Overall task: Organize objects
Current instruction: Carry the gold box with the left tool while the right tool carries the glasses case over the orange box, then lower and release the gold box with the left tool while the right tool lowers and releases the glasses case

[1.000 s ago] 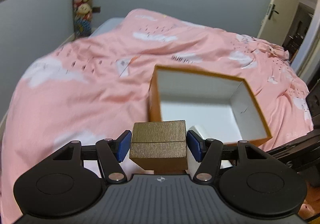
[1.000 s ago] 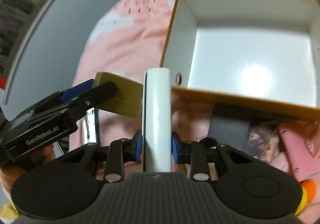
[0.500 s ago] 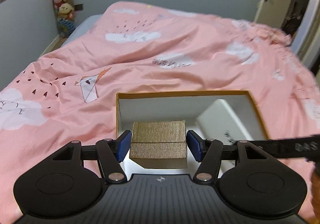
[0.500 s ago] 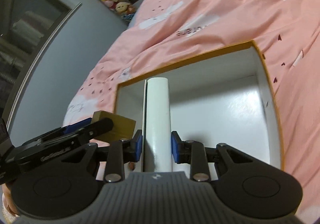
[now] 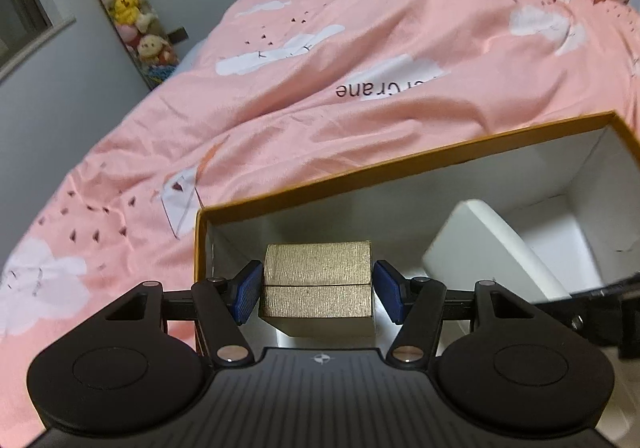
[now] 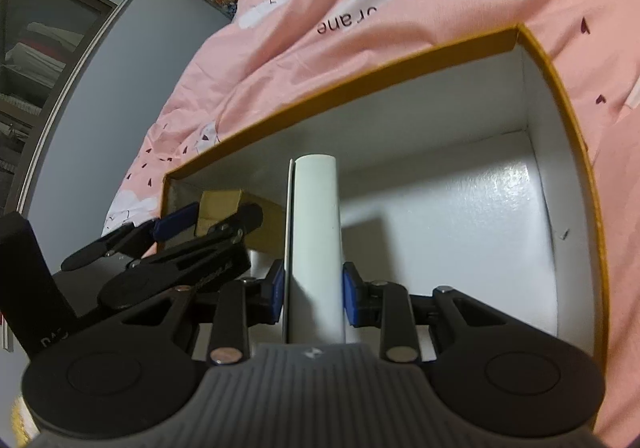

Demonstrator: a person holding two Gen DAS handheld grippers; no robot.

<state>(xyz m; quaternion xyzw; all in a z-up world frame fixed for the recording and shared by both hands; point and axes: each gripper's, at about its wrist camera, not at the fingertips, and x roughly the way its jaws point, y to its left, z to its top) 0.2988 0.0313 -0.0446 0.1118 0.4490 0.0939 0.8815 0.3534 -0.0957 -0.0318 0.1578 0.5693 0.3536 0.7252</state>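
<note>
An open orange box with a white inside (image 5: 400, 164) lies on the pink bed; it also shows in the right wrist view (image 6: 568, 116). My left gripper (image 5: 318, 290) is shut on a small gold box (image 5: 316, 280) and holds it inside the orange box at its left end. My right gripper (image 6: 314, 298) is shut on a white slim case (image 6: 316, 232), held upright on edge inside the orange box. The white case shows in the left wrist view (image 5: 492, 248), and the gold box in the right wrist view (image 6: 220, 204).
The pink quilt with cloud prints (image 5: 320, 68) covers the bed around the box. A hanging column of plush toys (image 5: 128, 16) is on the grey wall at the far left. A glass cabinet (image 6: 36, 60) stands at the left of the right wrist view.
Both grippers have moved forward and down from outside the orange box into it. The gold box and the white case are still held, now inside the box's walls.
</note>
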